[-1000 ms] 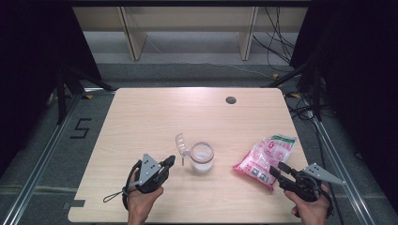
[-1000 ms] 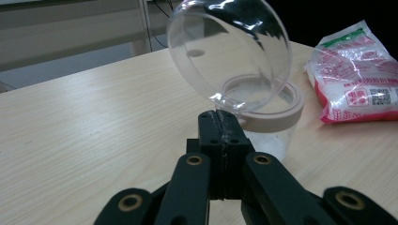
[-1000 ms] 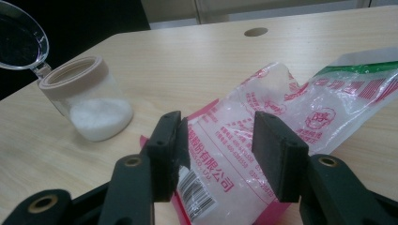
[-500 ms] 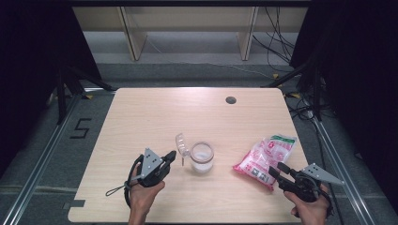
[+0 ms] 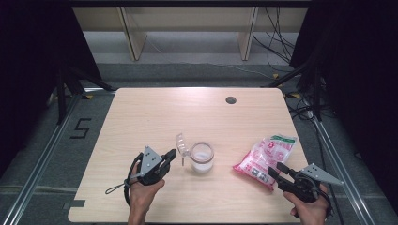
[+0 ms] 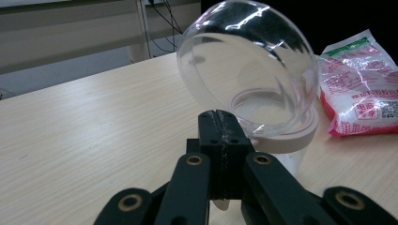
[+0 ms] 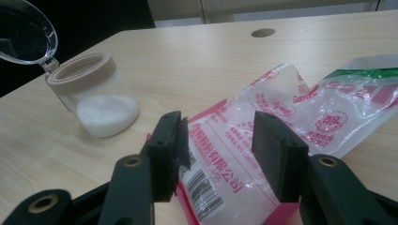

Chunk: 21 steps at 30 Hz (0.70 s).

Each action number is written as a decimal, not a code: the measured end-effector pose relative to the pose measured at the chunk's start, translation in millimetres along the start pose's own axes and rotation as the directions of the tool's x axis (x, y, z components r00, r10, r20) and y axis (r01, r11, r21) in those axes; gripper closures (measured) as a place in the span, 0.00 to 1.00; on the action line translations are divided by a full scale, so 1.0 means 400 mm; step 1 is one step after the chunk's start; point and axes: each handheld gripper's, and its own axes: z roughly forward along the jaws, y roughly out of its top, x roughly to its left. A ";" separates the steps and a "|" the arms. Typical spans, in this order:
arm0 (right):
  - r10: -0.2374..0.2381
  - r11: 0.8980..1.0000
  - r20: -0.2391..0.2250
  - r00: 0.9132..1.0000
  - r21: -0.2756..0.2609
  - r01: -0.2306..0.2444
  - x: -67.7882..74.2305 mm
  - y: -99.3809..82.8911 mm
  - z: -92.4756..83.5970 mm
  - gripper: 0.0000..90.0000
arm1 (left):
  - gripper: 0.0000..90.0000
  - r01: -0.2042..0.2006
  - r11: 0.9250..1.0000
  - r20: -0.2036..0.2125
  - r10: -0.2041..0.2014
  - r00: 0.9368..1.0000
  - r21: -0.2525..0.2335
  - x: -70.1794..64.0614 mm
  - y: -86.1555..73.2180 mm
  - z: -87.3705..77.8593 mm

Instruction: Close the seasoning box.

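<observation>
Near the table's front edge, the left gripper (image 5: 170, 155), jaws closed, has edged toward the jar (image 5: 202, 158) with its clear lid (image 5: 181, 143) raised. Right gripper (image 5: 276, 172), half open, rests unmoved at the pink bag (image 5: 265, 157).

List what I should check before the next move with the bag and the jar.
1. Lid open: ok. The clear lid stands tipped back off the jar.
2. Jar upright on the table: ok. It has white powder in the bottom.
3. Left gripper gripping the lid: cannot tell. Its jaws are shut at the lid's base, but the contact is hidden.
4. Right gripper gripping the bag: not ok. Its jaws stand open on either side of the bag's near corner.
5. Bag cut open for pouring: cannot tell.
</observation>
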 end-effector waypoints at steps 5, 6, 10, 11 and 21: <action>0.003 1.000 0.011 1.000 0.002 -0.003 0.005 -0.002 0.003 0.55 | 0.99 -0.011 1.000 0.014 0.011 1.000 0.000 -0.013 0.007 0.008; 0.014 1.000 0.009 1.000 -0.002 -0.014 0.006 -0.002 0.004 0.54 | 0.99 -0.008 1.000 0.014 0.008 1.000 -0.002 -0.015 0.007 0.008; 0.026 1.000 0.022 0.999 0.017 -0.026 0.010 -0.004 0.005 0.52 | 0.99 -0.018 1.000 0.015 0.018 1.000 -0.001 -0.016 0.010 0.009; 0.021 0.999 0.024 0.999 0.026 -0.022 0.010 -0.004 0.004 0.51 | 0.99 -0.018 1.000 0.013 0.018 1.000 -0.001 -0.017 0.011 0.009; 0.035 0.999 0.020 0.999 0.009 -0.036 0.021 -0.007 0.006 0.48 | 0.99 -0.028 0.999 0.016 0.028 0.999 -0.016 -0.023 0.025 0.012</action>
